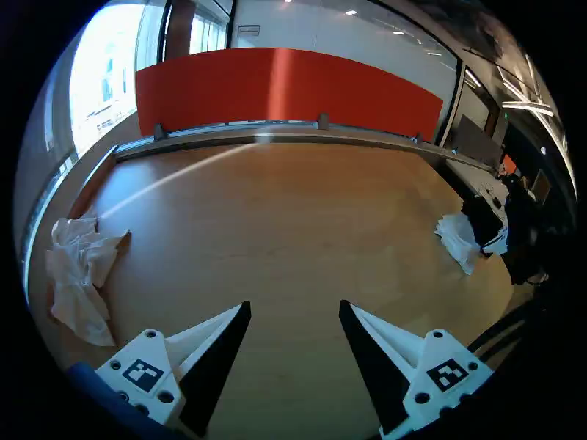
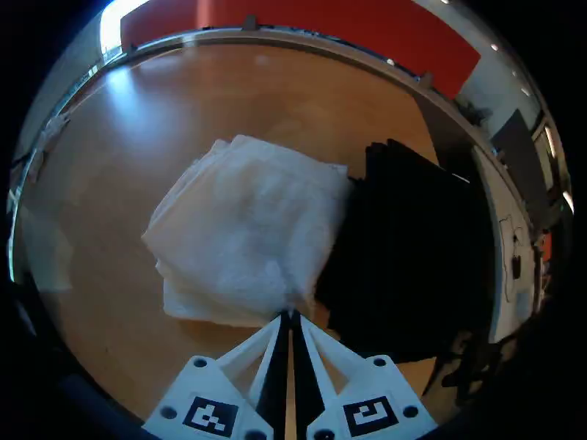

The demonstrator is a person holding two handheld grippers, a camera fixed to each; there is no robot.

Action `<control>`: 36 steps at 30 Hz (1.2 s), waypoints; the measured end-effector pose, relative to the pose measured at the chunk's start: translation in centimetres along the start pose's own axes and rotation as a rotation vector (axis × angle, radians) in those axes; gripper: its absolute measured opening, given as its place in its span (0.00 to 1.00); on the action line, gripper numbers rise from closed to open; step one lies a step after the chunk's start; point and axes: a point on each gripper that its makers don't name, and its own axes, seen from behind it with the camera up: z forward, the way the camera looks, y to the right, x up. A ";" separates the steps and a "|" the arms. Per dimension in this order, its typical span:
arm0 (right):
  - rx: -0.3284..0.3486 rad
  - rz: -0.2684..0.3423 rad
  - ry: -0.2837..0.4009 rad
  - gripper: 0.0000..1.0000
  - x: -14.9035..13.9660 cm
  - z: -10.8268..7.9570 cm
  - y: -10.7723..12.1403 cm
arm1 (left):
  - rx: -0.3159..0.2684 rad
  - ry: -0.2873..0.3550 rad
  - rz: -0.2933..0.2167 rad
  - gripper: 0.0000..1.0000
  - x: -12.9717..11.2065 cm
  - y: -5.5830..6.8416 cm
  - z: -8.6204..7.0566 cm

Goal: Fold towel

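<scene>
1. Right tongs (image 2: 290,315) are closed, tips at the near edge of the folded towels (image 2: 249,227) on the tabletop (image 2: 139,125); a pinch can't be confirmed.
2. Left tongs (image 1: 294,303) gape wide, empty.
3. A crumpled towel (image 1: 77,279) lies apart, apparently still to fold.

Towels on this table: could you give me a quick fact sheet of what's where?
surface: wooden table
folded white towels: stacked, beside black cloth stack
crumpled white towels: near table edge, left gripper view
left gripper: open, over bare wood
right gripper: shut, tips at folded towels' near edge
</scene>
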 end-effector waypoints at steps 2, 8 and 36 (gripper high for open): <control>-0.001 0.000 0.002 0.04 0.0 0.0 -0.1 | 0.001 0.000 0.000 0.89 0.0 0.0 0.0; -0.003 0.006 0.009 0.07 -0.1 -0.2 0.0 | -0.002 0.001 -0.003 0.89 0.1 0.1 0.1; 0.060 -0.044 0.131 0.53 2.8 -2.0 -5.1 | -0.016 0.012 0.002 0.89 0.5 0.6 0.2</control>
